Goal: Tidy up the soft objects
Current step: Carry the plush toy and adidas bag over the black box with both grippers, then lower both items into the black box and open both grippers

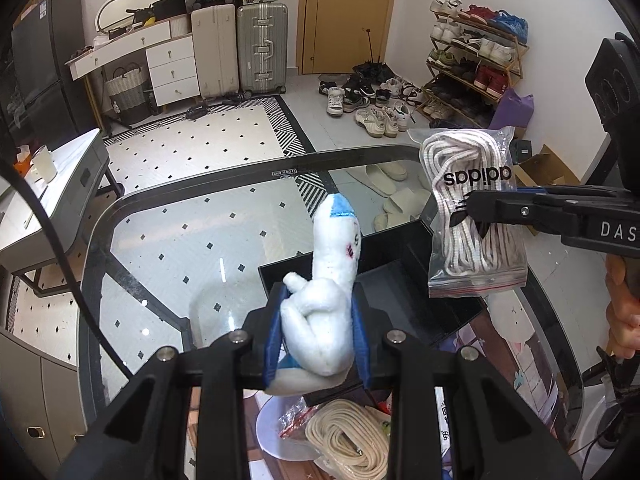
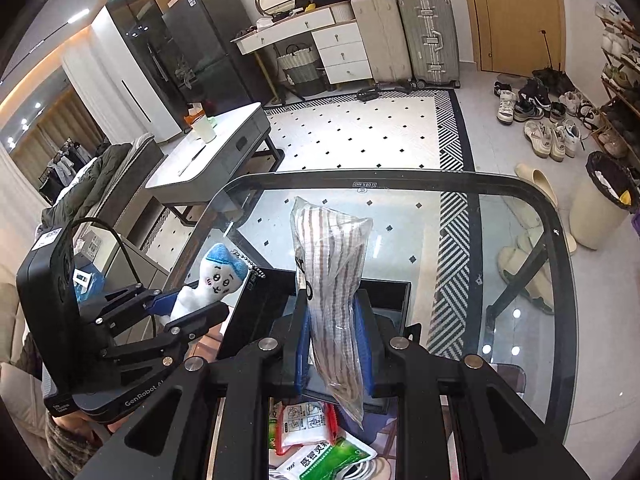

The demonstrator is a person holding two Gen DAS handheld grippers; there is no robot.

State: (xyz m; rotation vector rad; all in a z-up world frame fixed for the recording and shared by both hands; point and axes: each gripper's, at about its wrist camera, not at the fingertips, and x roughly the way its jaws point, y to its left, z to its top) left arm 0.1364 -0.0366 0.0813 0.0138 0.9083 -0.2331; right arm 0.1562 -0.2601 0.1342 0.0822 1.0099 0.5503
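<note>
L gripper (image 1: 320, 344): clenched on plush toy (image 1: 324, 280), midbody, head at 12 o'clock; light, squashy, grip the middle. R gripper (image 2: 334, 344): clamped on bag of laces (image 2: 332, 280); film slippery, pinch thru laces. Black box (image 1: 404, 280) below, btwn both.

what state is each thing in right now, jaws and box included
left gripper: jaws shut on the plush toy
plush toy: held upright, off the table
right gripper: jaws shut on the bag of laces
bag of laces: sealed, held in the air
black box: open on the glass table
door: closed
</note>
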